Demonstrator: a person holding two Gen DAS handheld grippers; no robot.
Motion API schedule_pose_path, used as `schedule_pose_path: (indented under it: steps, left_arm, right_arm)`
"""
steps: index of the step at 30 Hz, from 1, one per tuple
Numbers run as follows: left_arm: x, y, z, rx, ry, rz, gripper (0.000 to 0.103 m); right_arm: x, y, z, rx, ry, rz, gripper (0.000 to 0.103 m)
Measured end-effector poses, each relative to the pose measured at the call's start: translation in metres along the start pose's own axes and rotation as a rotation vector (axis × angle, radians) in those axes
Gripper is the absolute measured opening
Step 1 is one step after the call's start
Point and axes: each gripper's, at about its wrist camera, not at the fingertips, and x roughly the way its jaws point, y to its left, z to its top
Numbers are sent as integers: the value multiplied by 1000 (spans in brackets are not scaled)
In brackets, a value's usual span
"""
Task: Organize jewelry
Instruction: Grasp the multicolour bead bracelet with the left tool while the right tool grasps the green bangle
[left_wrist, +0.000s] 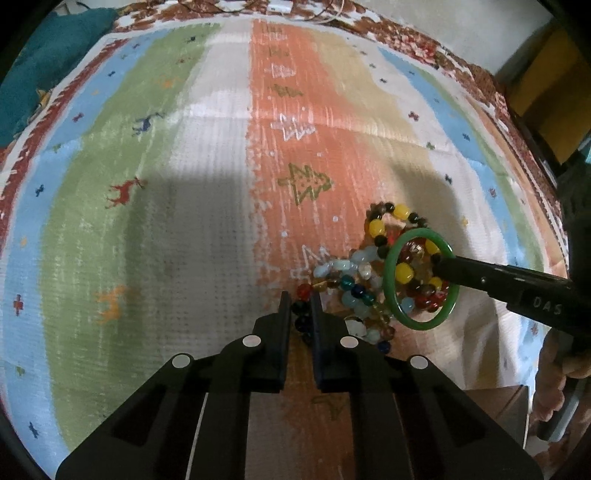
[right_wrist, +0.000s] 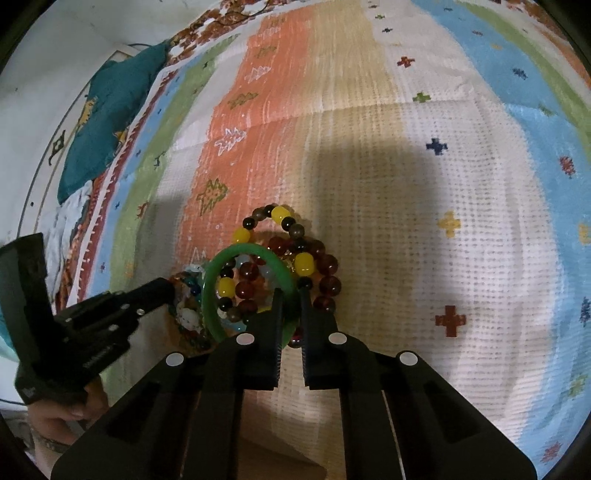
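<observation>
While the right gripper (right_wrist: 291, 295) clamps the green bangle (right_wrist: 214, 280), the left gripper (left_wrist: 300, 301) pinches dark beads (left_wrist: 300, 314).

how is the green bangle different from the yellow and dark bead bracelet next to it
The smooth green ring bangle is one solid, single-colour hoop; the bracelet of yellow and dark round beads is a string of separate beads in mixed colours. The right gripper pinches the bangle's rim, while the bead bracelet rests in the heap. Both are round loops in one pile.
</observation>
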Motion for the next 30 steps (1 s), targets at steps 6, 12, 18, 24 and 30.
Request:
schedule_pose_path:
  steps: [6, 12, 18, 24, 30]
  left_arm:
    - [-17, -13, 2, 29, -31, 0, 9]
    - [-29, -21, -1, 49, -50, 3, 9]
    - [-42, -26, -4, 59, -75, 3, 9]
    - [-58, -30, -6, 61, -111, -3, 9]
    - [-71, -32, -9, 67, -138, 10, 9]
  right_arm:
    - [-10, 4, 0, -32, -26, -31, 9]
    - [-20, 9, -3, -60, -44, -51, 9]
    - [-31, 12, -11, -87, -63, -72, 9]
    - [-45, 17, -18, -127, -98, -115, 9]
    - [-59, 26, -27, -175, -130, -152, 9]
